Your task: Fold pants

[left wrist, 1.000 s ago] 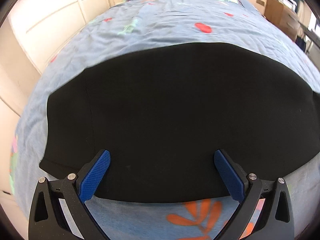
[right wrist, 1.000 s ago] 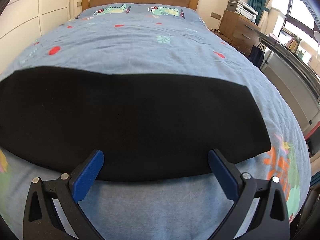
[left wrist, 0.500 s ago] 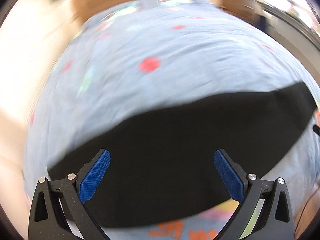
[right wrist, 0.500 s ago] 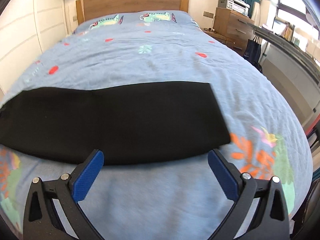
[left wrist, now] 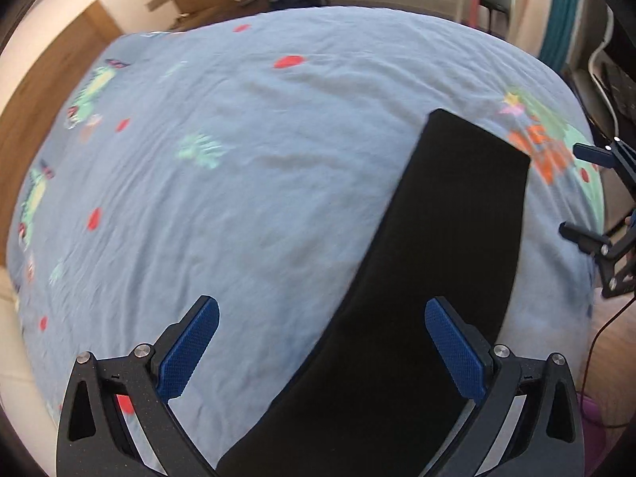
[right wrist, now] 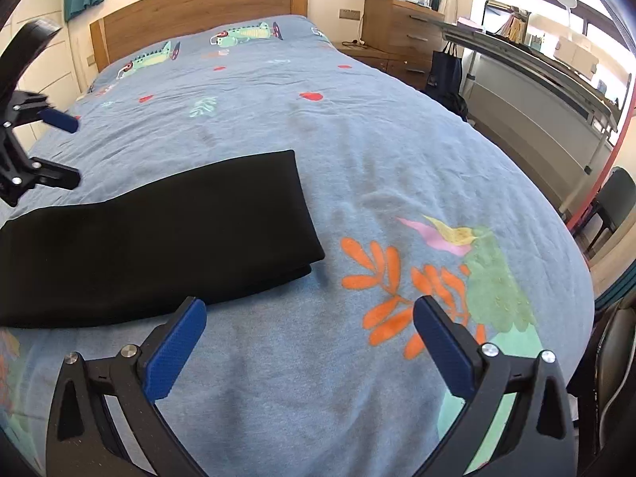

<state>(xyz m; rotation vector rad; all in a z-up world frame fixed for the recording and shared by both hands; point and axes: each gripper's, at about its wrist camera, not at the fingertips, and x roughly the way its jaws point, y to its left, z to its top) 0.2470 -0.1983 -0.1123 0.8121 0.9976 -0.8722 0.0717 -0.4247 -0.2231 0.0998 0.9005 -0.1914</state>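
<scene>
Swung my left gripper toward the pants' end, right gripper pulled back, both spread wide, empty, above the bedspread.

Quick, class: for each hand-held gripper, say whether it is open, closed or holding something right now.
Left hand-held gripper: open, holding nothing, above the black pants.
Right hand-held gripper: open, holding nothing, above the blue bedspread.

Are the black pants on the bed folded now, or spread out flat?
Folded. The black pants lie as one long strip on the bed cover, and two stacked layers show at the end corner.
</scene>
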